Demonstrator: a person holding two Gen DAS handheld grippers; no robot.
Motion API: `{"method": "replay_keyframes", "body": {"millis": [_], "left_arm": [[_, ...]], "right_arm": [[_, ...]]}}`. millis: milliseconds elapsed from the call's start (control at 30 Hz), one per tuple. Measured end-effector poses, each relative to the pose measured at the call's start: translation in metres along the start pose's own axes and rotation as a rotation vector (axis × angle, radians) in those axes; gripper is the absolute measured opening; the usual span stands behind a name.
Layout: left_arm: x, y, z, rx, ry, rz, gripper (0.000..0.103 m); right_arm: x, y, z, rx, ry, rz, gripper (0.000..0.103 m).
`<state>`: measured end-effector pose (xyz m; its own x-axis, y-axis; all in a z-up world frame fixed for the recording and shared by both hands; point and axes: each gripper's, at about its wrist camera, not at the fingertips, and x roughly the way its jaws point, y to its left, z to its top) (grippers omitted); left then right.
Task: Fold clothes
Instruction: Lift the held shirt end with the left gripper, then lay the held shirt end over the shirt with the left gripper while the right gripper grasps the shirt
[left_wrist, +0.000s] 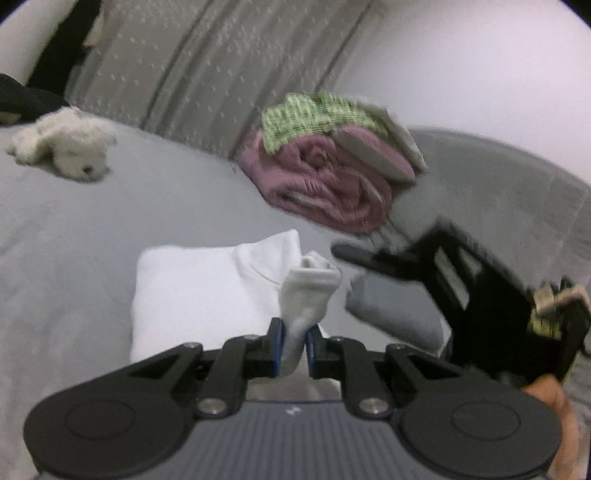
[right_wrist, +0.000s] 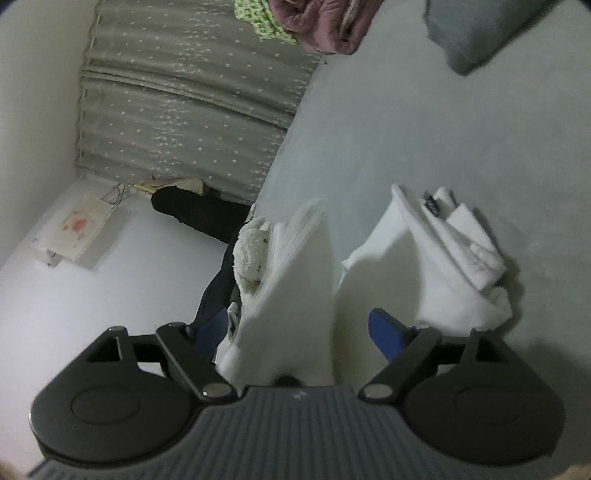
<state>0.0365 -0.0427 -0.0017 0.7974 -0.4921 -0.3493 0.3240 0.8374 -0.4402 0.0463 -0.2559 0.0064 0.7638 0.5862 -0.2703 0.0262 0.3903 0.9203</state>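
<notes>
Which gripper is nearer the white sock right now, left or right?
Left. The left gripper is shut on the white sock, pinching its lower end. The right gripper sits open just beside the sock's top, not touching it.

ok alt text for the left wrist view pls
The left gripper is shut on a white sock above a folded white shirt on a grey bed. Behind lie a pink and green clothes pile and a white plush toy.

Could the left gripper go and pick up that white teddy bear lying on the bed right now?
Probably not yet. The left gripper is shut on a white sock, so it has no free grip. The way to the teddy bear across the bed looks unblocked.
</notes>
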Motion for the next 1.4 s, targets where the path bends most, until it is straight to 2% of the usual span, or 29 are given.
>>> {"method": "replay_keyframes", "body": {"millis": [167,400,467,533,600,700,1033,1200,1267,1333,1400], "left_arm": [[0.012,-0.001,-0.011,0.035,0.068,0.000,0.014],[0.013,0.000,-0.010,0.040,0.102,-0.025,0.018],[0.013,0.001,-0.010,0.040,0.111,-0.034,0.025],[0.011,0.001,-0.008,0.031,0.125,-0.063,0.042],[0.008,0.001,-0.005,0.019,0.138,-0.099,0.052],[0.000,0.004,0.000,0.017,0.127,-0.108,0.059],[-0.027,0.014,0.016,0.009,0.087,-0.135,0.059],[-0.036,0.028,0.028,0.025,0.040,-0.085,0.057],[-0.037,0.035,0.030,0.027,0.032,-0.049,0.053],[-0.033,0.042,0.030,0.010,0.042,-0.023,0.044],[-0.028,0.048,0.029,-0.010,0.057,0.000,0.040]], "right_arm": [[-0.001,-0.003,0.003,0.005,0.018,-0.038,0.086],[0.001,-0.007,0.002,0.011,0.040,-0.073,0.086],[0.000,-0.009,0.003,0.010,0.045,-0.072,0.086],[0.000,-0.008,0.006,0.006,0.047,-0.072,0.086],[-0.001,-0.008,0.008,0.006,0.048,-0.072,0.086],[0.000,-0.008,0.011,0.007,0.047,-0.073,0.086],[0.002,0.005,0.011,-0.069,0.036,-0.118,0.086],[0.001,0.015,0.007,-0.161,0.023,-0.152,0.085],[0.000,0.018,0.005,-0.192,0.016,-0.161,0.083],[0.000,0.020,0.004,-0.223,0.009,-0.172,0.082],[0.003,0.022,0.001,-0.259,0.005,-0.191,0.079]]}}
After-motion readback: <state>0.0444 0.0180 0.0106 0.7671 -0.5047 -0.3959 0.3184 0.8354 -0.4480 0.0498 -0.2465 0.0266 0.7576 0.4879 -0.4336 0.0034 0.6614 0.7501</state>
